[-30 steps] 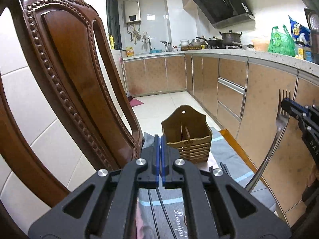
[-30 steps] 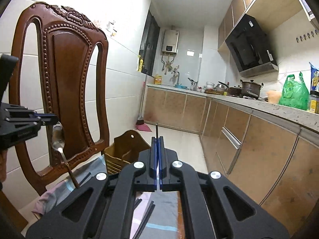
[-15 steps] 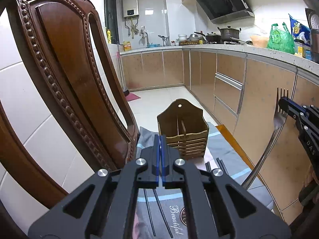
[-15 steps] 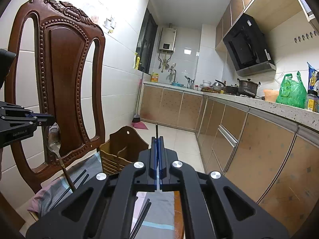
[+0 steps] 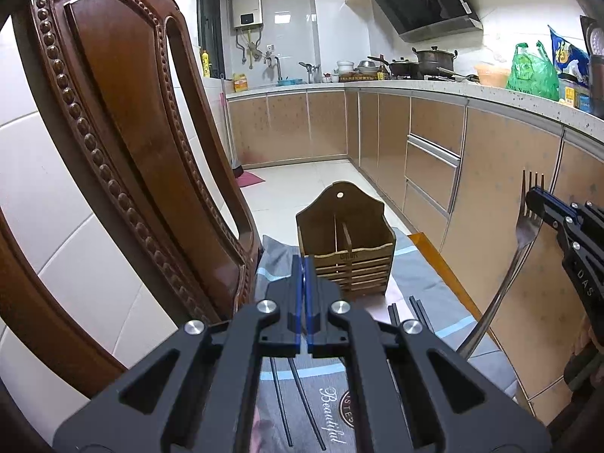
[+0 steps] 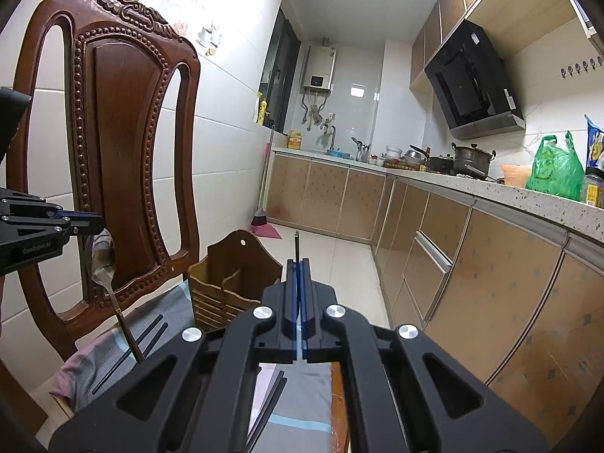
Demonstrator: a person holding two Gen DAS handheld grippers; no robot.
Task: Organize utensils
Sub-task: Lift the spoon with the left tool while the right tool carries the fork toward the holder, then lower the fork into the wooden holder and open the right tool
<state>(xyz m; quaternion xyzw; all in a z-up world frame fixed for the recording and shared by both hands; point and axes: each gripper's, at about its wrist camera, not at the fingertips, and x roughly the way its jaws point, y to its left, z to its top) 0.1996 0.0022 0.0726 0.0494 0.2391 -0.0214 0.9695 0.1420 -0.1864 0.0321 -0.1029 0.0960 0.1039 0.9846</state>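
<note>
A brown wooden utensil holder (image 5: 345,241) with two compartments stands on a cloth-covered chair seat; it also shows in the right wrist view (image 6: 230,283). My left gripper (image 5: 305,268) is shut on a metal spoon (image 6: 104,264), seen hanging bowl-up in the right wrist view, left of the holder. My right gripper (image 6: 298,275) is shut on a metal fork (image 5: 526,222), tines up, seen at the right of the left wrist view. Black chopsticks (image 5: 421,309) lie on the cloth in front of the holder; others show in the right wrist view (image 6: 147,339).
A carved wooden chair back (image 5: 124,143) rises at the left, close to the holder. Kitchen cabinets (image 5: 434,158) and a cluttered counter (image 6: 490,185) run along the right. The patterned cloth (image 5: 332,407) covers the seat below both grippers.
Both grippers have tilted downward slightly, so the holder sits higher in the views and more of the cloth and chopsticks shows. Spoon and fork stay gripped.
</note>
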